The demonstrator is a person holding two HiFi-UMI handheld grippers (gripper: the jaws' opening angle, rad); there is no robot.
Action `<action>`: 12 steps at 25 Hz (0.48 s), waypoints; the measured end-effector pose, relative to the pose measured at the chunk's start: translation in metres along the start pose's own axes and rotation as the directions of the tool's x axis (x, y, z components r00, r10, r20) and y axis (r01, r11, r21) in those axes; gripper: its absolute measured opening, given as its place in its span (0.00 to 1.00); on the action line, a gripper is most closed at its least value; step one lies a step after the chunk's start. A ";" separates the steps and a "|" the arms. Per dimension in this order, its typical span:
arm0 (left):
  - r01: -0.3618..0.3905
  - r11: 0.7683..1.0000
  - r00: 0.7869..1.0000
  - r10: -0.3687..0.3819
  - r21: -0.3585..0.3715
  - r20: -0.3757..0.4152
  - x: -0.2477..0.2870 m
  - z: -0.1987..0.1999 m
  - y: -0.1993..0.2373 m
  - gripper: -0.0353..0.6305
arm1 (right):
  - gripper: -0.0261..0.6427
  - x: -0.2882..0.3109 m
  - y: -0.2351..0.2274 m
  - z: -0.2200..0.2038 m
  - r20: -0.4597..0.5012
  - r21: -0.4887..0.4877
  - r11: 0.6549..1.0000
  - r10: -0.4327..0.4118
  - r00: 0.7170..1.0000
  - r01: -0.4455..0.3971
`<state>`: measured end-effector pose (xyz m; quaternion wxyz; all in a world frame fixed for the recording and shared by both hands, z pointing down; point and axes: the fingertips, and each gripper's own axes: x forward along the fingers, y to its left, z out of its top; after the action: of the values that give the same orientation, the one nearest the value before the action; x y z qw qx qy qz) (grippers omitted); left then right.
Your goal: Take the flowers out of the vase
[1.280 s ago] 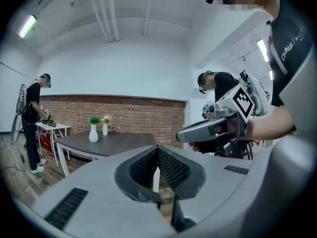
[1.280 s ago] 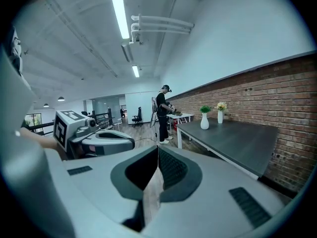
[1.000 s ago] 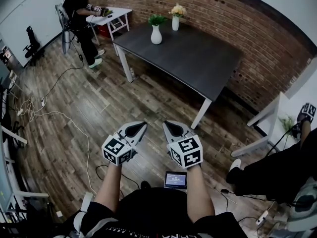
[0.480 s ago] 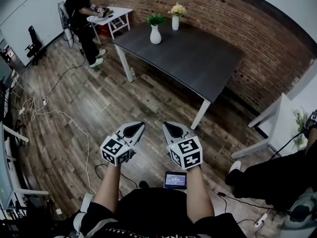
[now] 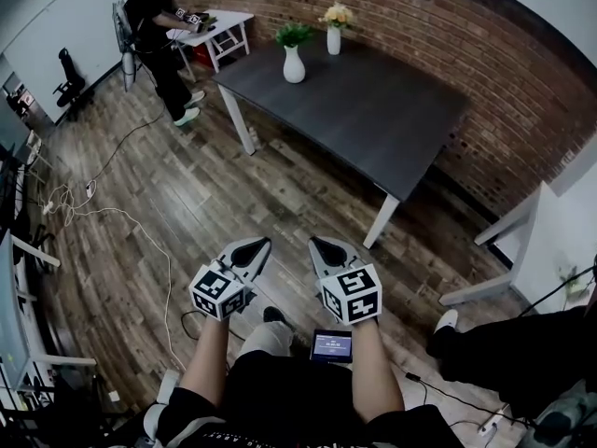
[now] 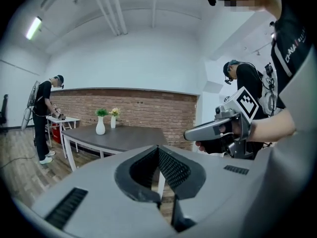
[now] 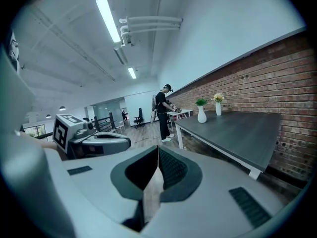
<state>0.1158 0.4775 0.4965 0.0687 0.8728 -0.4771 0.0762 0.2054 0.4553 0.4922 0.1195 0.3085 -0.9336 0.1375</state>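
Observation:
Two white vases stand at the far end of a dark grey table. The nearer vase holds green flowers; the one behind it holds pale yellow flowers. Both show small in the left gripper view, vase, and in the right gripper view, vase. My left gripper and right gripper hang side by side over the wooden floor, well short of the table. Both are shut and hold nothing.
A person stands at a small white table by the brick wall. Another white table and a seated person's legs are at the right. Cables trail over the floor at the left. A phone rests on my lap.
Both grippers have sunk slightly in the head view, and the table has shifted a little right. The gripper-holding hand and plant at the right edge have left the frame.

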 end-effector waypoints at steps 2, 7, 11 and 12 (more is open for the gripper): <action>0.004 1.000 1.000 -0.004 -0.010 0.004 0.013 -0.002 0.015 0.06 | 0.05 0.013 -0.012 0.003 0.003 0.017 1.000 -0.005 1.000 0.005; 0.045 0.999 0.999 -0.045 -0.010 0.002 0.061 -0.006 0.066 0.06 | 0.05 0.066 -0.052 0.016 -0.004 0.030 0.999 -0.039 0.999 0.039; 0.064 0.998 0.998 -0.064 -0.002 0.008 0.089 0.009 0.135 0.06 | 0.05 0.124 -0.080 0.054 0.008 0.029 0.996 -0.079 0.997 0.079; 0.066 0.998 0.998 -0.066 -0.002 0.015 0.094 0.016 0.154 0.06 | 0.05 0.140 -0.085 0.065 0.013 0.026 0.996 -0.088 0.996 0.088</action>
<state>0.0374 0.3146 0.5070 0.0687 0.8885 -0.4487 0.0670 0.1389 0.2923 0.4900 0.1148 0.3517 -0.9181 0.1419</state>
